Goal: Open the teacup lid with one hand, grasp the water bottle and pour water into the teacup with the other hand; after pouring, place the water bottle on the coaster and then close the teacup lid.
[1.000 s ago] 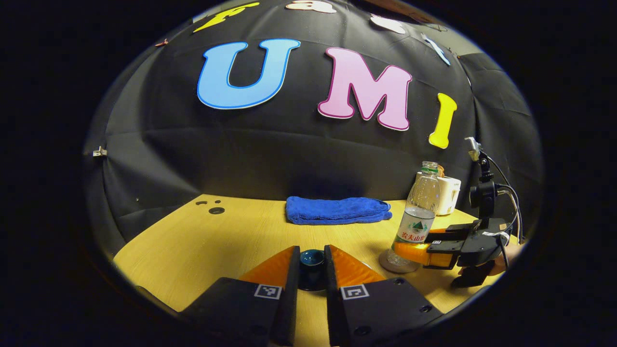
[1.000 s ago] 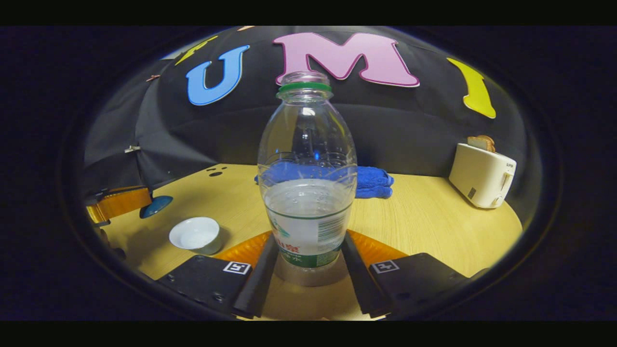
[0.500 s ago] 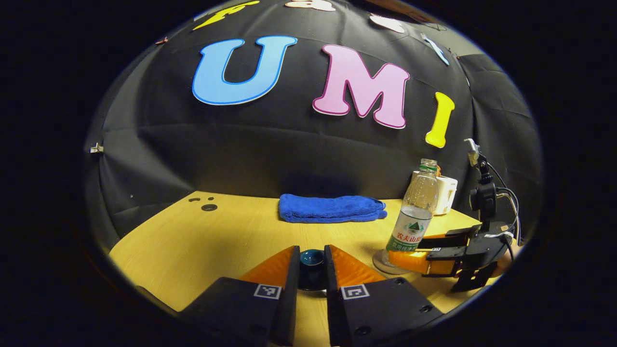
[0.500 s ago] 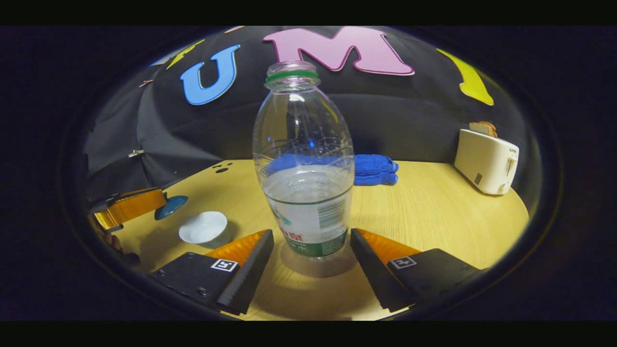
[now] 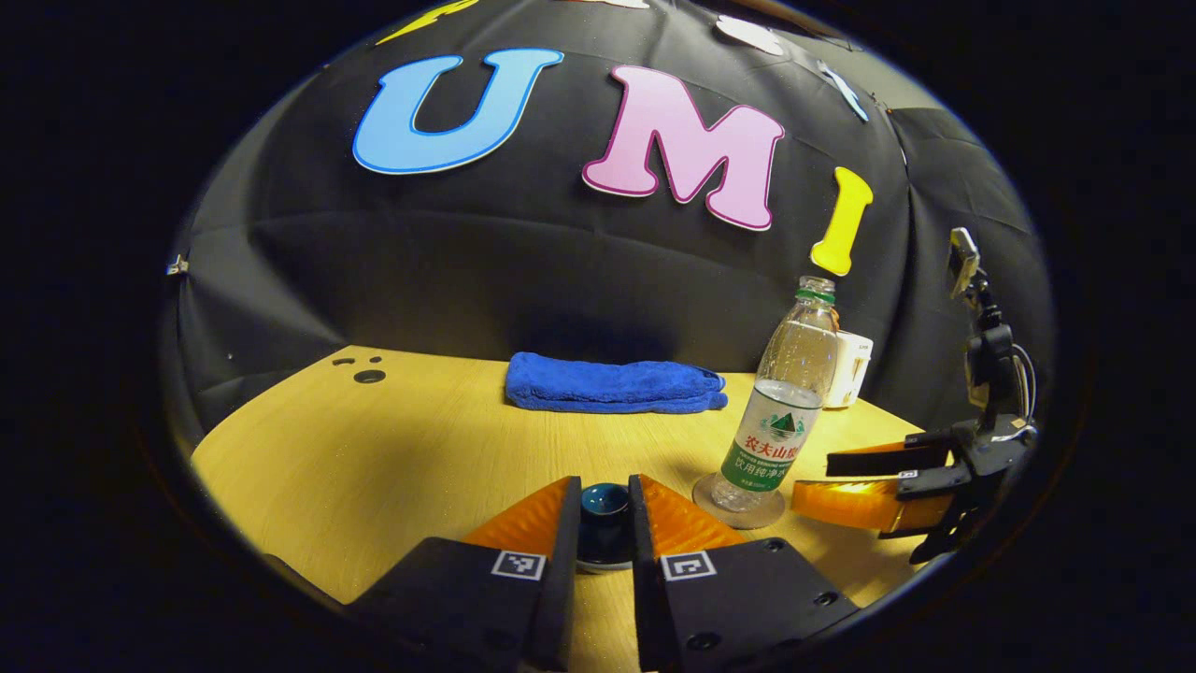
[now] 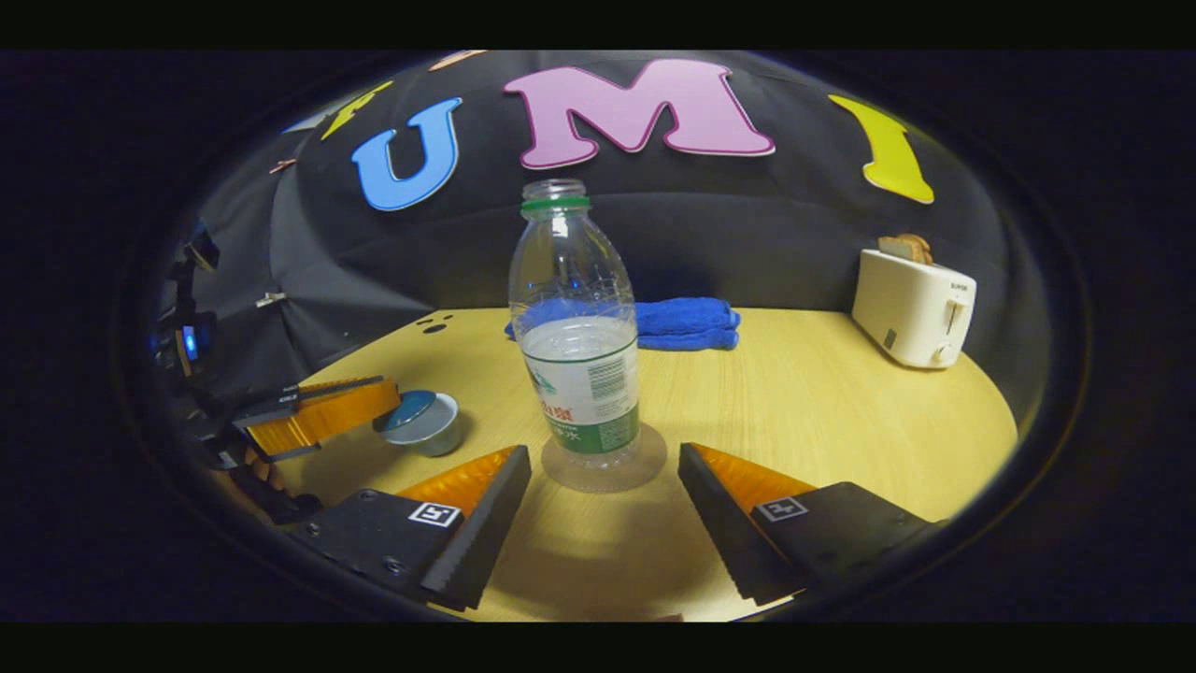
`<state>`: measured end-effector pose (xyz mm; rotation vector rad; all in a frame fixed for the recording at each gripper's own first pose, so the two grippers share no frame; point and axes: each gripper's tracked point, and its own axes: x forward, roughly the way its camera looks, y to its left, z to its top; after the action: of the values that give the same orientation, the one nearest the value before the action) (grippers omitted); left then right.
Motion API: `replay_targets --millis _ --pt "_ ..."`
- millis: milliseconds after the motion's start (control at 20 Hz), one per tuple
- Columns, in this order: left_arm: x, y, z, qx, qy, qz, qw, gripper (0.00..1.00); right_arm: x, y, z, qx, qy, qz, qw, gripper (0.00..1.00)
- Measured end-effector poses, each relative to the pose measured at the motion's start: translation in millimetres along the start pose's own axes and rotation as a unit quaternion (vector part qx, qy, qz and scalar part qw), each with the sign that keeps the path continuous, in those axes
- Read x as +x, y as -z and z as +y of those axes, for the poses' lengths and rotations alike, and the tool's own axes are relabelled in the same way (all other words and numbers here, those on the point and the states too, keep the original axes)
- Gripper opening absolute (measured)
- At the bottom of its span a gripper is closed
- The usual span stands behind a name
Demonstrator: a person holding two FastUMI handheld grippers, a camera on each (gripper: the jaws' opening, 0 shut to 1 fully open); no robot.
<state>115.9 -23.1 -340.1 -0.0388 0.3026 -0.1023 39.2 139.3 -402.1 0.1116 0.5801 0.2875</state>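
Observation:
A clear water bottle (image 6: 579,374), part full and uncapped, stands upright on a round coaster (image 6: 645,458). My right gripper (image 6: 603,465) is open just short of it, a finger on either side, touching nothing. In the left gripper view the bottle (image 5: 780,411) stands on the coaster (image 5: 715,500), with the right gripper (image 5: 855,479) open to its right. My left gripper (image 5: 605,488) is shut on the knob of the dark teal lid (image 5: 605,505). Seen from the right gripper view, the left gripper (image 6: 374,407) holds the lid (image 6: 411,408) tilted on top of the white teacup (image 6: 434,435).
A folded blue towel (image 6: 687,322) lies at the back of the wooden table (image 6: 841,411). A white toaster (image 6: 914,307) with toast stands at the back right. A hand (image 6: 257,472) holds the left gripper at the table's left edge.
My right gripper opened, let go of the bottle on the coaster and drew back. My left gripper brought the lid from beside the open teacup to over its top.

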Motion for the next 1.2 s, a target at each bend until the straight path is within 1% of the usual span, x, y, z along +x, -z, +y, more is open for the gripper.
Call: replay_targets --millis 100,150,200,350,550,700,800,900,1000,1050,1100,1150,1200 --pt "3.5 2.1 -0.7 0.006 0.0 0.001 1.0 0.3 -3.0 -1.6 -1.1 -0.003 0.0 -0.002 1.0 0.98" --pt "5.1 5.0 -0.8 0.01 -0.001 0.004 1.0 0.27 -4.1 -1.7 -1.6 0.0 -0.001 -0.002 1.0 0.98" --pt "6.3 7.2 -1.8 0.013 0.0 0.006 1.0 0.31 -4.3 -1.8 -1.5 0.003 0.0 -0.002 1.0 0.98" --pt "7.8 12.0 -5.4 0.031 0.001 0.01 0.999 0.31 -4.1 -4.9 -6.6 -0.017 0.01 -0.004 1.0 0.98" --pt "9.4 13.4 -7.1 0.06 -0.005 0.015 0.998 0.34 -6.6 -9.8 -2.5 -0.014 0.003 -0.008 1.0 0.98" --pt "8.7 11.7 -8.9 0.066 -0.007 0.014 0.998 0.36 -8.7 -12.1 -5.6 -0.017 0.005 -0.009 1.0 0.98" --pt "5.4 8.0 -9.8 0.063 -0.009 0.016 0.998 0.63 -14.8 -20.6 -4.1 -0.019 0.003 -0.015 1.0 0.98" --pt "-1.1 -2.8 -12.8 0.052 -0.01 0.015 0.998 0.76 -21.0 -33.0 -5.0 -0.022 0.004 -0.022 0.999 0.98" --pt "-12.2 -19.1 -14.4 0.036 -0.015 0.016 0.999 0.82 -31.6 -51.6 -2.7 -0.021 0.003 -0.035 0.999 0.98" --pt "-18.7 -28.8 -13.5 0.026 -0.024 0.014 0.999 0.84 -37.7 -62.4 -0.9 -0.025 0.002 -0.043 0.999 0.98" --pt "-27.5 -40.6 -13.0 0.016 -0.034 0.013 0.999 0.92 -45.0 -73.0 -0.2 -0.032 0.004 -0.05 0.998 0.98" --pt "-35.6 -50.2 -14.0 0.01 -0.04 0.012 0.999 0.96 -51.2 -82.5 -1.2 -0.036 0.011 -0.054 0.998 0.98" --pt "-44.1 -61.9 -15.5 0.007 -0.044 0.011 0.999 0.96 -58.6 -92.1 0.7 -0.036 0.013 -0.056 0.998 0.99"
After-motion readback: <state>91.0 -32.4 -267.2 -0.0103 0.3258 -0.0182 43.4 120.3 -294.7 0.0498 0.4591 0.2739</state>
